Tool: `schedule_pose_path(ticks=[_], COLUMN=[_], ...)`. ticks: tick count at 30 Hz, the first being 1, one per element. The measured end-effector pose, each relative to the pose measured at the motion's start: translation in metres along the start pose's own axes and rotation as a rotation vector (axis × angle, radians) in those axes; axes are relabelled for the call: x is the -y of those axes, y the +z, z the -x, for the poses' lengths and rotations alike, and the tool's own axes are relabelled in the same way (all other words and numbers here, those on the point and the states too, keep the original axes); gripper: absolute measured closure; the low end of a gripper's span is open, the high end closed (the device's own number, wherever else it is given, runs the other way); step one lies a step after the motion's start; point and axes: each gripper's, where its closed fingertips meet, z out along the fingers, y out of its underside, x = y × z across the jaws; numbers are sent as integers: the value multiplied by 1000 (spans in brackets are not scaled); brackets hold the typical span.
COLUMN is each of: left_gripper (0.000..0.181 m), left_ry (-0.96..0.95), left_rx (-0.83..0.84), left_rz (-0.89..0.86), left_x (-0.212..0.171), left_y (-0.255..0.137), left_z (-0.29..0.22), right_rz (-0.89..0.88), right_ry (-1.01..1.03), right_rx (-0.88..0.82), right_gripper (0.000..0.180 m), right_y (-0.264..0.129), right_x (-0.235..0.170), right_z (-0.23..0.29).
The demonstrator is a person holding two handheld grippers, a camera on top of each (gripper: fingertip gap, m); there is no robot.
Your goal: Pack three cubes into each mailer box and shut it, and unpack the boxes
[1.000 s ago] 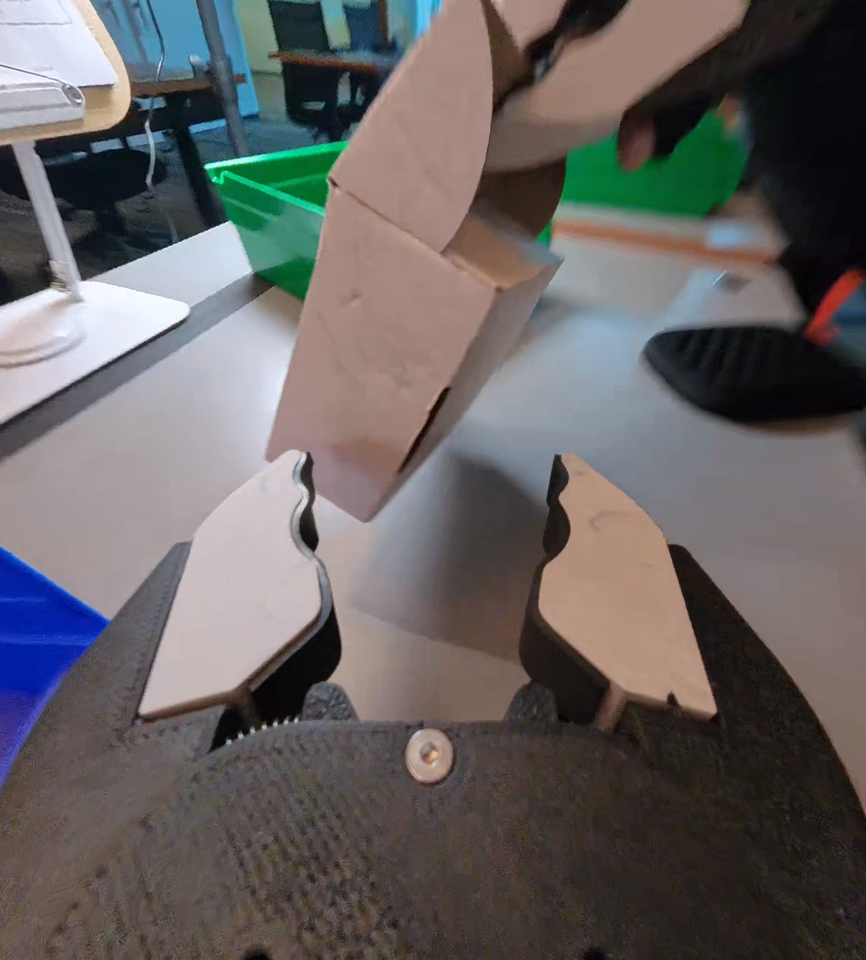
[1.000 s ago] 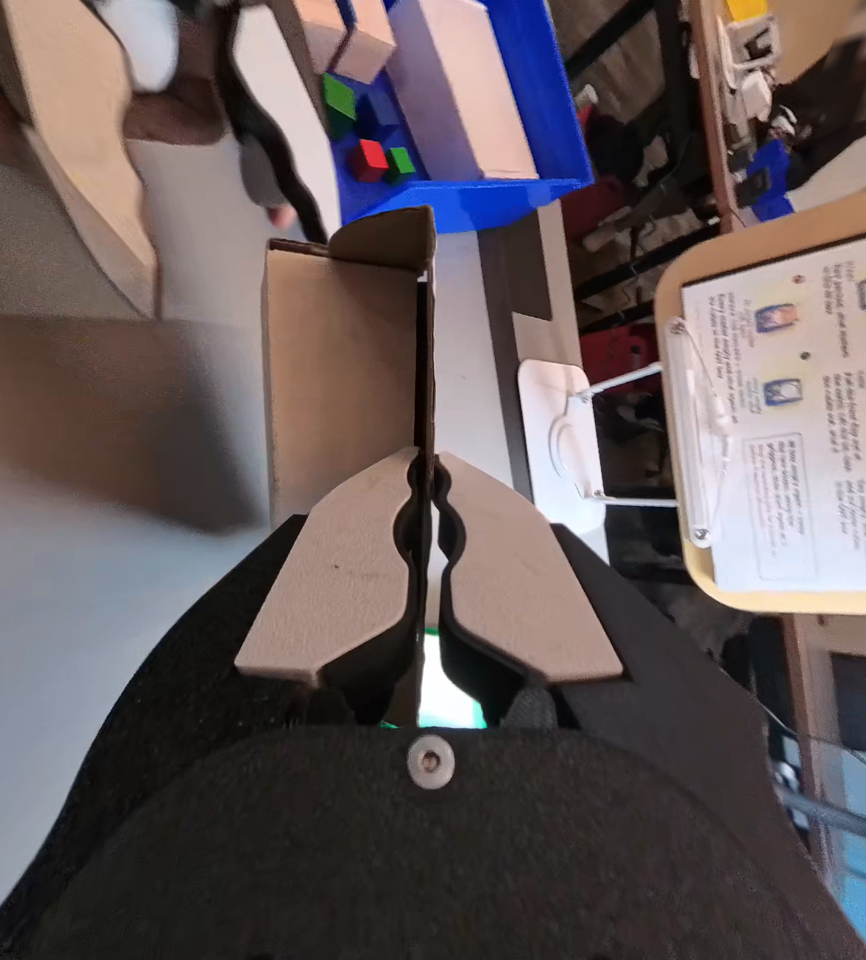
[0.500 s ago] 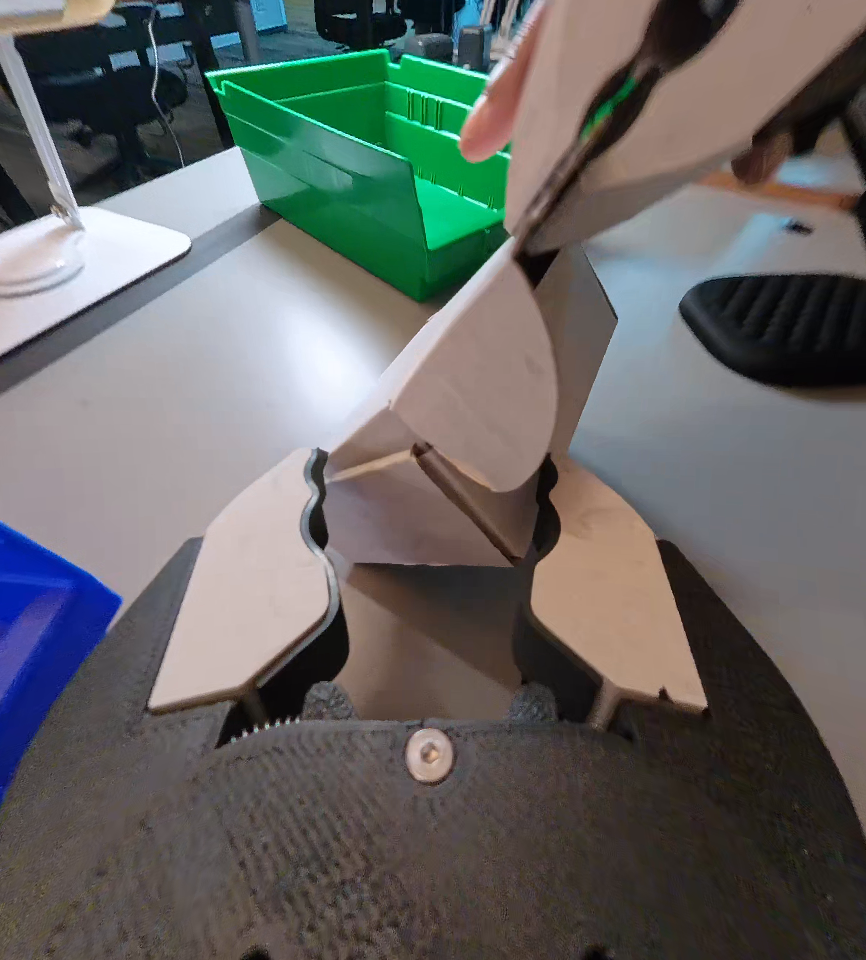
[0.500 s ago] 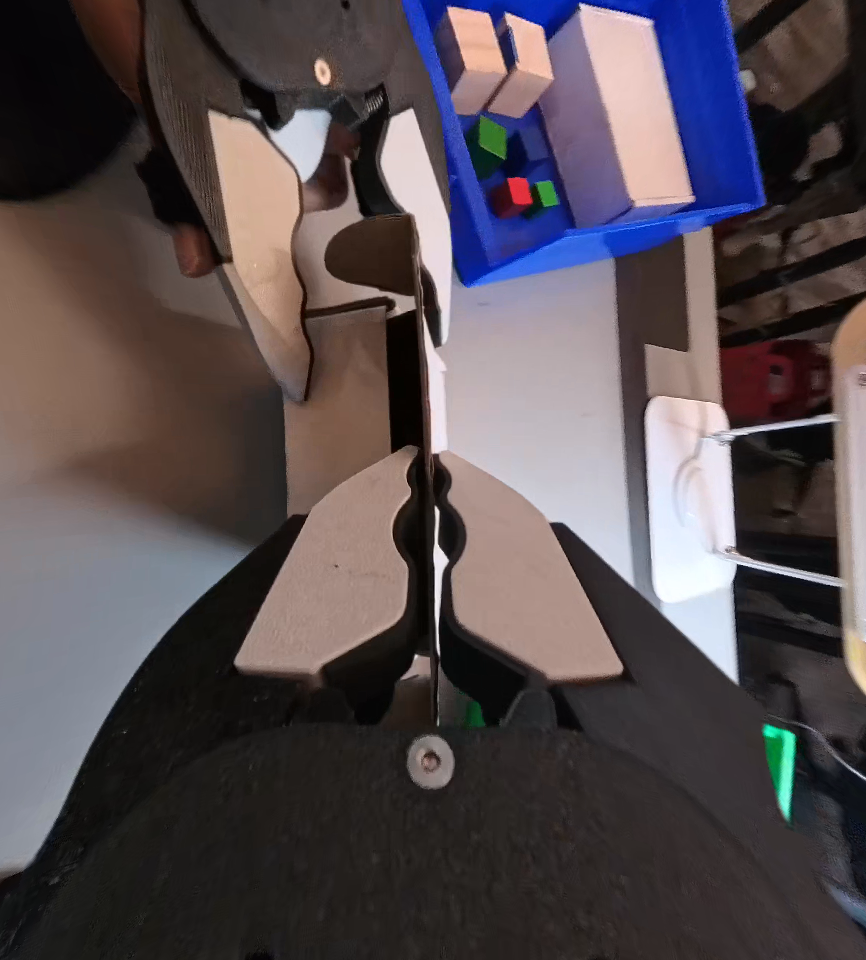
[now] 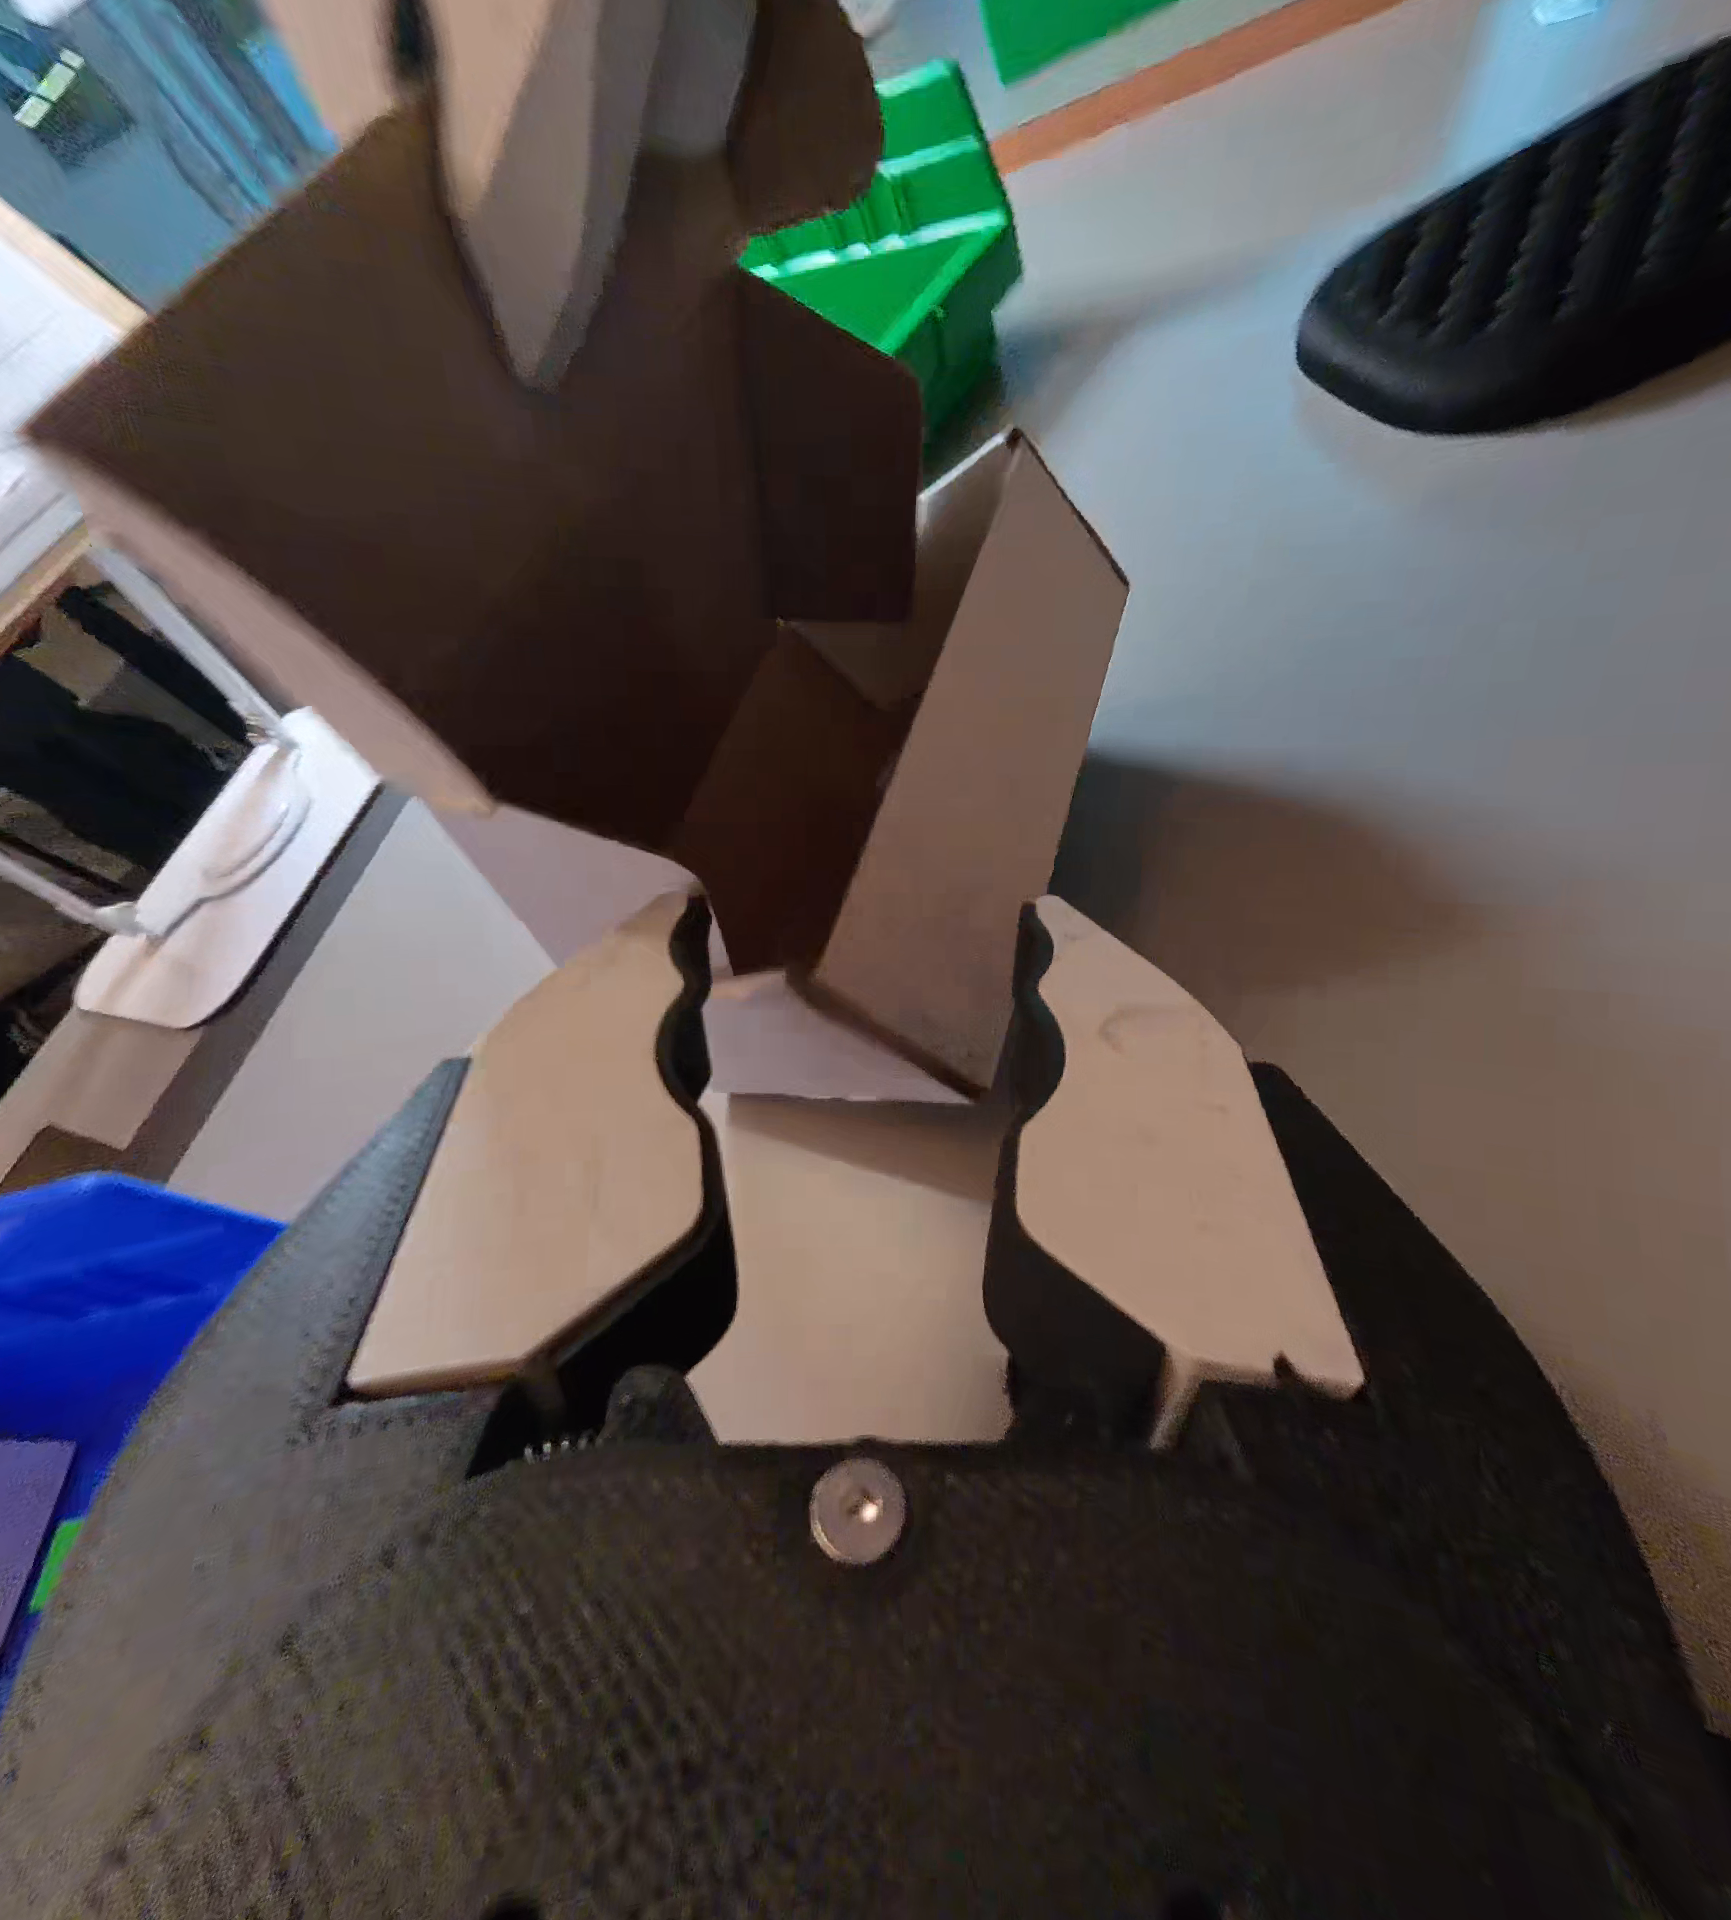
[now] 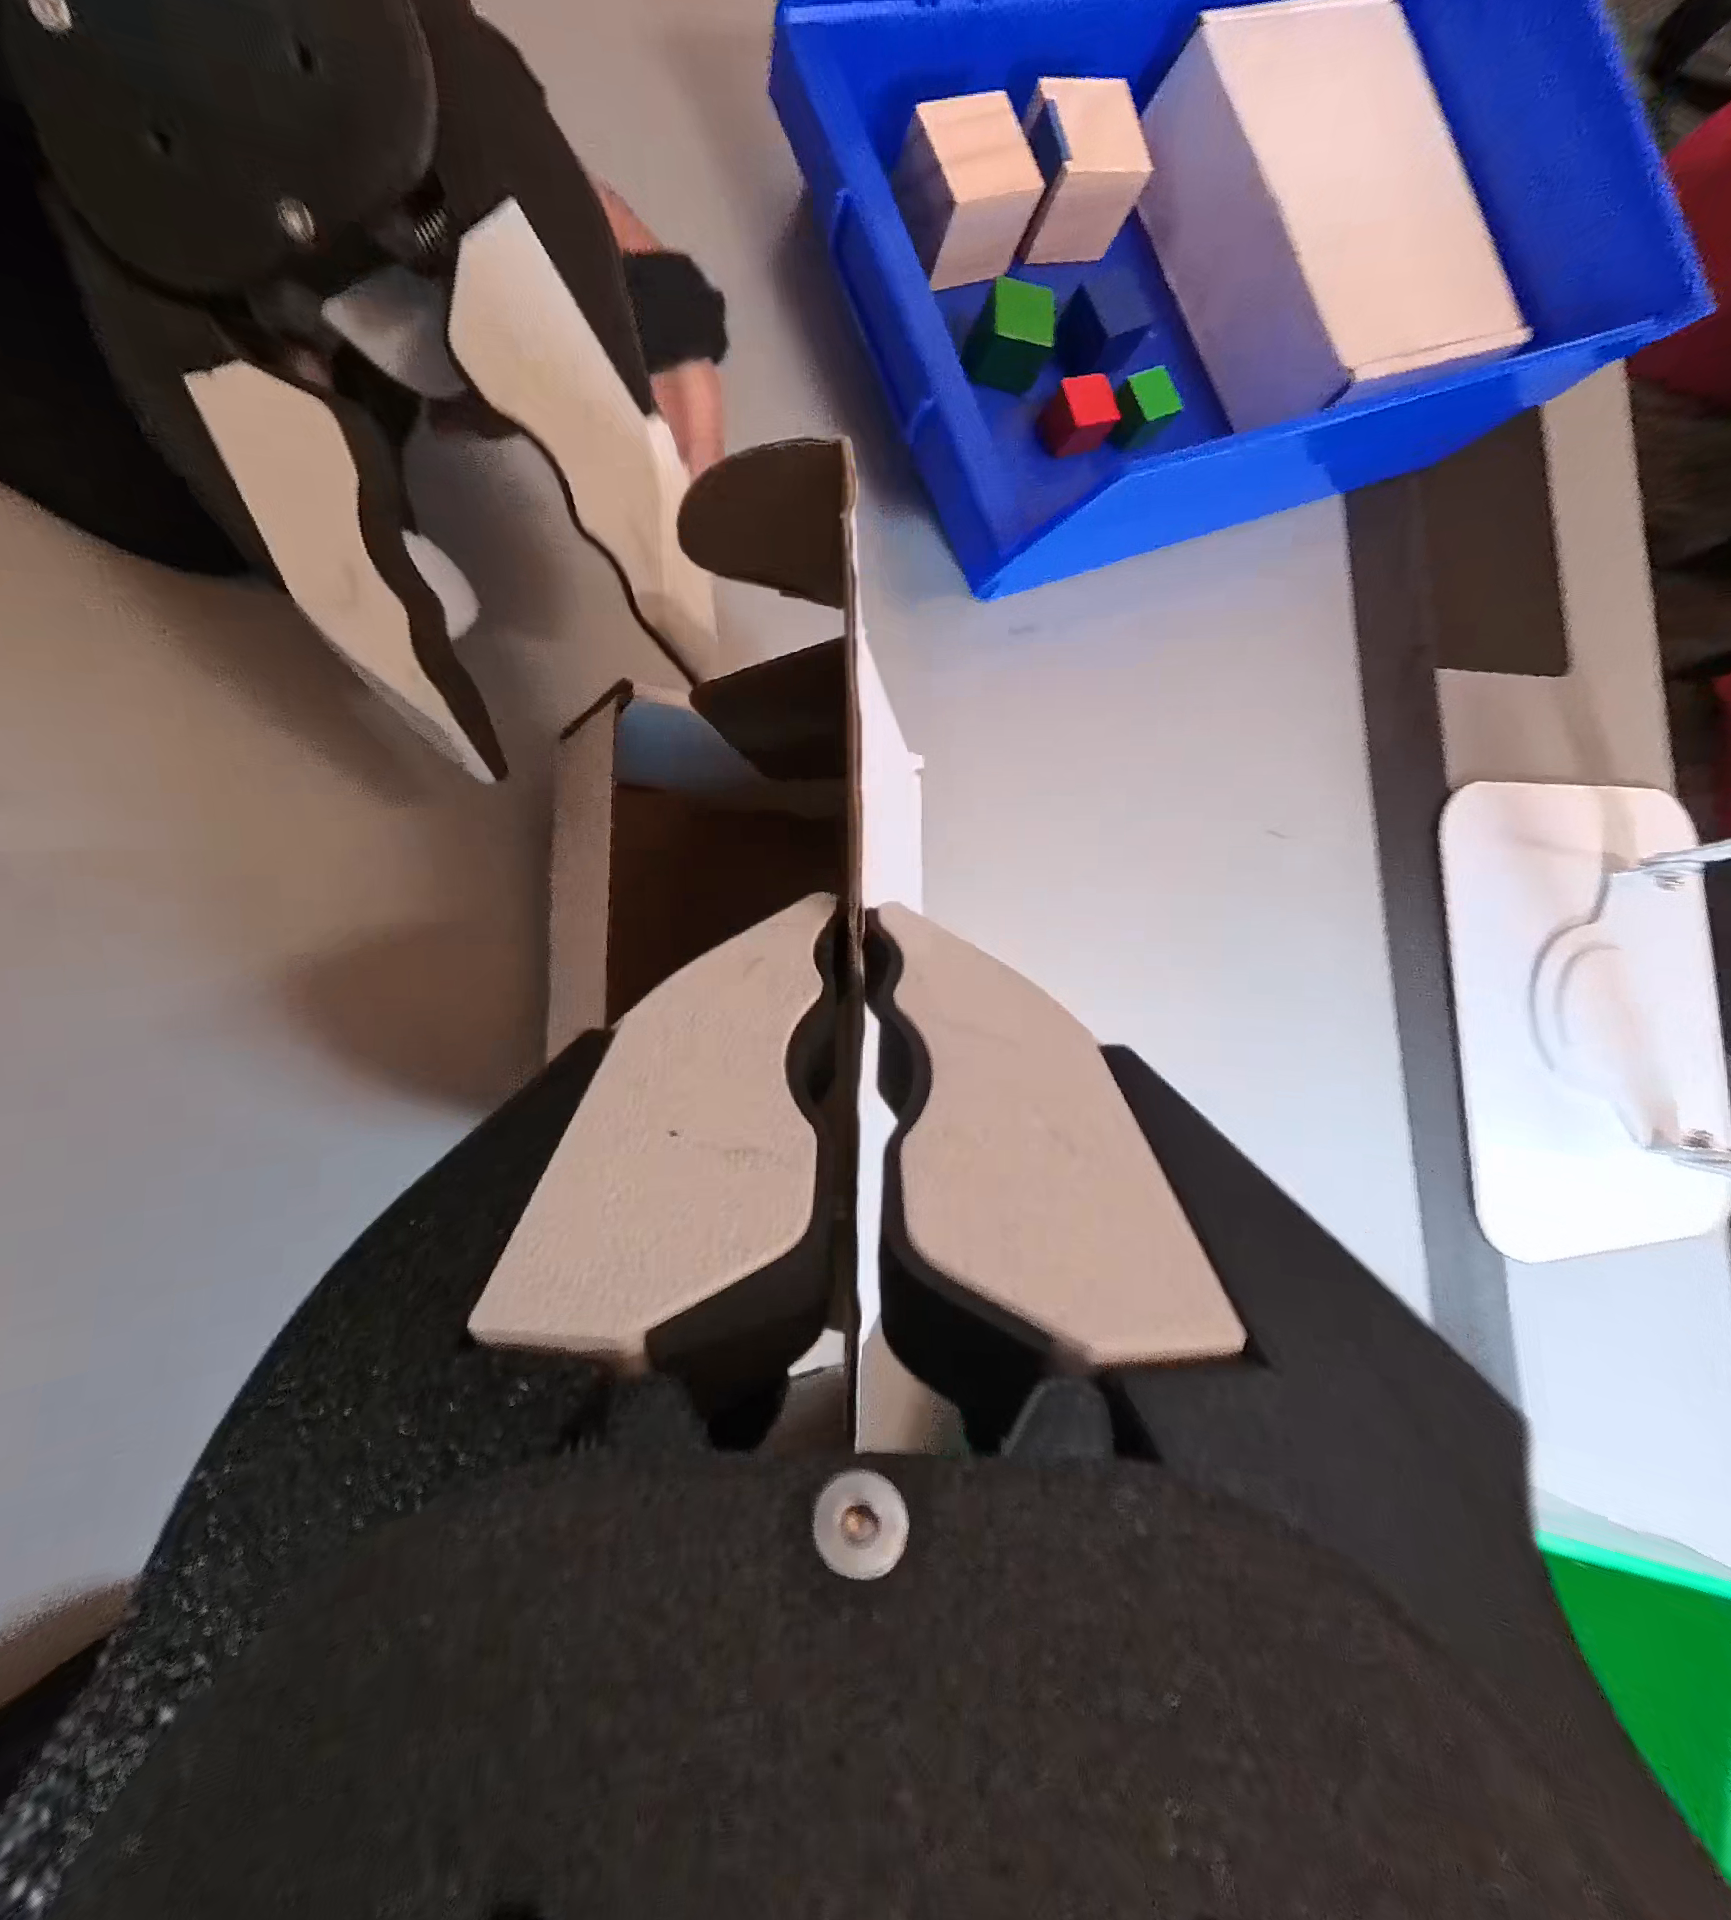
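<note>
An open brown mailer box (image 5: 954,790) stands tilted on the grey table (image 5: 1463,727), with its lid (image 5: 487,540) swung up. My right gripper (image 6: 853,935) is shut on the lid's thin edge (image 6: 848,665). Its fingers (image 5: 539,239) show at the top of the left wrist view. My left gripper (image 5: 861,935) is open, and the box's lower corner sits between its fingers. It also shows at the upper left of the right wrist view (image 6: 596,717). No cube shows in the box's dark inside (image 6: 715,883). Green (image 6: 1022,312), blue (image 6: 1110,312) and red (image 6: 1084,410) cubes lie in a blue bin (image 6: 1152,520).
The blue bin also holds closed mailer boxes (image 6: 1328,197). A green bin (image 5: 892,260) stands behind the box. A document stand's white base (image 6: 1588,1018) sits at the table edge. A black ribbed pad (image 5: 1567,229) lies at the far right. The gap from one gripper's tips to the other's is roughly 11 cm.
The box came down from mid-air onto the table and its lid swung open. My left gripper closed in until the box's corner sat between its fingers. My right gripper kept its hold.
</note>
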Motion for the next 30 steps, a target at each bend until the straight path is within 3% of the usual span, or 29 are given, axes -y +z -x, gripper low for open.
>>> schedule_pose_path(ticks=[2,4,8,10,15,18,25,30], left_gripper=[133,161,163,162,170,173,174,176], left_ry=[44,139,303,288,158,138,23,-48], left_rx=[-17,-48,-17,-24,-127,-222,-289,-313], left_rz=[101,226,316,330,303,253,157,98], left_x=[-11,-30,-44,-47,-43,-35,-19,-9], left_y=[10,16,21,24,23,20,19,22], left_z=[-7,-16,-24,-26,-33,-51,-71,-76], right_rz=[12,4,-1,-5,9,133,447,521], right_ry=[2,-14,61,80,125,44,-32,-89], right_rx=[27,21,57,71,56,-71,-20,-107], right_gripper=[178,177,178,178,178,178,170,150], right_y=[1,0,-5,-5,-8,-1,77,102], right_x=[2,6,8,8,5,-15,-92,-111], right_z=[5,5,1,-2,-27,-68,-85,-83])
